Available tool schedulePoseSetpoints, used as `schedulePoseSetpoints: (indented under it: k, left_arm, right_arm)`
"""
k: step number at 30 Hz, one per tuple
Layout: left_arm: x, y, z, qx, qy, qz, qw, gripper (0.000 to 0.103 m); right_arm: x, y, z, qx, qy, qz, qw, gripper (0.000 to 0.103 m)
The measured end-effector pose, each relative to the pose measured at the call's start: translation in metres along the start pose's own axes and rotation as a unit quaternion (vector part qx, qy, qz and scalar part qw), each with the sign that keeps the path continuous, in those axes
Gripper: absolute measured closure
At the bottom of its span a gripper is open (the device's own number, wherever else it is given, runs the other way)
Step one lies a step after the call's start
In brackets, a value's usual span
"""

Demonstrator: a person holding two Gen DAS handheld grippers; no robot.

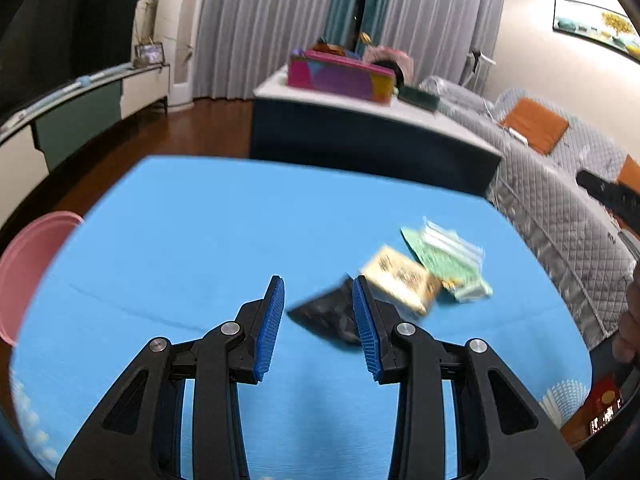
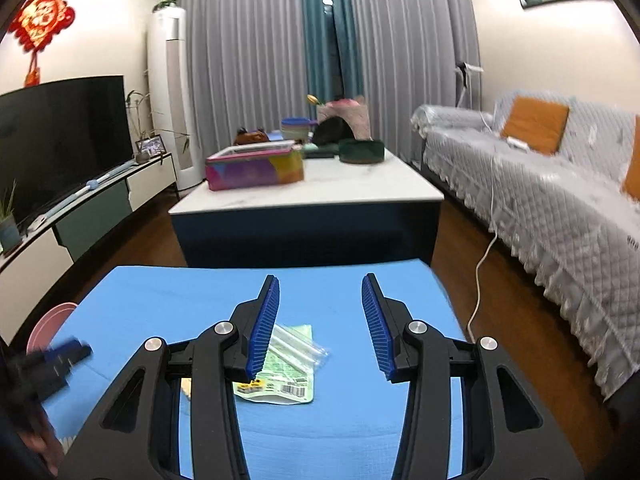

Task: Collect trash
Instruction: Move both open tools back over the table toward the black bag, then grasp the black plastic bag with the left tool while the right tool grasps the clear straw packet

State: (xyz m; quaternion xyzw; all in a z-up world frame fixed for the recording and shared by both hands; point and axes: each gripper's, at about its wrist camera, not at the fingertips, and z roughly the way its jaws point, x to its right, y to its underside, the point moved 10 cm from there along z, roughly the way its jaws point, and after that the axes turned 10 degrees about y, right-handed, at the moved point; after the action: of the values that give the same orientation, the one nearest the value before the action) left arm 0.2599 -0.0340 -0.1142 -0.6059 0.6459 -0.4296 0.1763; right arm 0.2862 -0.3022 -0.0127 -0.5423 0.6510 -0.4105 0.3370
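A small heap of trash lies on the blue cloth [image 1: 200,240]: a black wrapper [image 1: 328,316], a cream packet [image 1: 400,280], and a green packet [image 1: 448,268] under a clear plastic sleeve [image 1: 456,240]. My left gripper [image 1: 318,280] is open above the cloth, with the black wrapper showing just beyond its right finger and nothing pressed between the pads. My right gripper [image 2: 320,278] is also open and holds nothing. The green packet [image 2: 288,376] and clear sleeve [image 2: 300,346] lie below its left finger. The left gripper [image 2: 60,360] shows blurred at the left edge.
A pink bin [image 1: 28,272] stands at the cloth's left edge, also seen as the pink bin [image 2: 52,326]. Beyond the cloth is a white-topped coffee table [image 2: 340,192] with a colourful box [image 2: 256,170]. A covered sofa [image 2: 540,200] lies right, a TV stand [image 2: 80,208] left.
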Motion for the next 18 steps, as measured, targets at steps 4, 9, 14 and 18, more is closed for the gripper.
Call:
schedulePoseSetpoints:
  k: [4, 9, 14, 18]
  left_arm:
    - [0.005, 0.016, 0.018, -0.024, -0.001, -0.018, 0.9995, 0.068]
    - [0.011, 0.033, 0.038, -0.056, -0.013, -0.028, 0.9980, 0.068]
    - [0.007, 0.040, 0.046, -0.085, -0.026, -0.034, 0.9955, 0.068]
    - [0.002, 0.040, 0.050, -0.097, -0.031, -0.038, 0.9941, 0.080]
  right_arm:
    - [0.002, 0.017, 0.021, -0.010, 0.000, -0.016, 1.000, 0.059]
    - [0.000, 0.036, 0.045, -0.033, -0.001, -0.027, 0.999, 0.059]
    - [-0.008, 0.048, 0.062, -0.050, -0.005, -0.041, 0.998, 0.059]
    - [-0.015, 0.064, 0.085, -0.090, -0.013, -0.052, 0.995, 0.059]
